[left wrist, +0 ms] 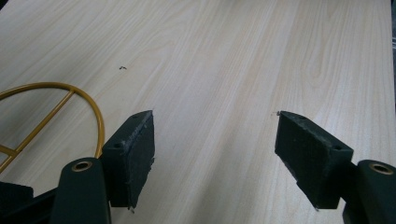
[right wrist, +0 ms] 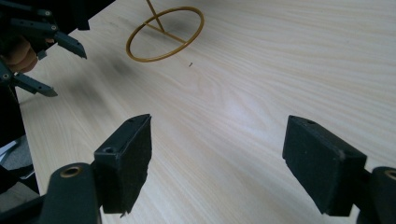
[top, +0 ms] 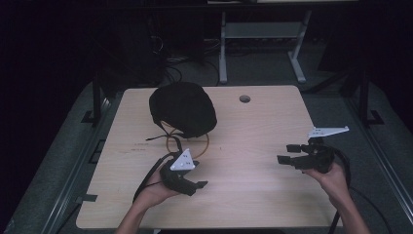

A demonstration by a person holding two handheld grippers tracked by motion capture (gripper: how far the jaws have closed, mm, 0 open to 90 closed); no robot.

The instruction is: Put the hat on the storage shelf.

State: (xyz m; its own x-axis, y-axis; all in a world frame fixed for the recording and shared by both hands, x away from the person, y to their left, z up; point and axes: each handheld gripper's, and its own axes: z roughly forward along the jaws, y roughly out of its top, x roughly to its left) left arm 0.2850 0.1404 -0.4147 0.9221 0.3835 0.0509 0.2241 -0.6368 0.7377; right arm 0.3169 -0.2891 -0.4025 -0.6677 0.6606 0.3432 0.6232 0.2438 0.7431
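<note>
A black dome-shaped cap (top: 182, 109) sits on a yellow wire stand at the back left of the wooden table (top: 253, 200). The stand's ring base (top: 204, 146) rests flat on the wood; a thin black strap (top: 157, 137) trails from the cap. My left gripper (top: 197, 174) hovers just in front of the ring, open and holding nothing. In the left gripper view the jaws (left wrist: 215, 122) stand wide apart over bare wood, the ring (left wrist: 46, 85) at their left. My right gripper (top: 286, 153) is open near the right edge, pointing left. Its jaws (right wrist: 219, 123) face the ring (right wrist: 168, 34) and the left gripper (right wrist: 70, 74).
A round cable hole (top: 245, 99) lies near the table's far edge. A tiny dark speck (left wrist: 123, 68) marks the wood near the ring. Beyond the table stand a white frame's legs (top: 223, 53) and dark floor with cables. Bare wood spans the space between the grippers.
</note>
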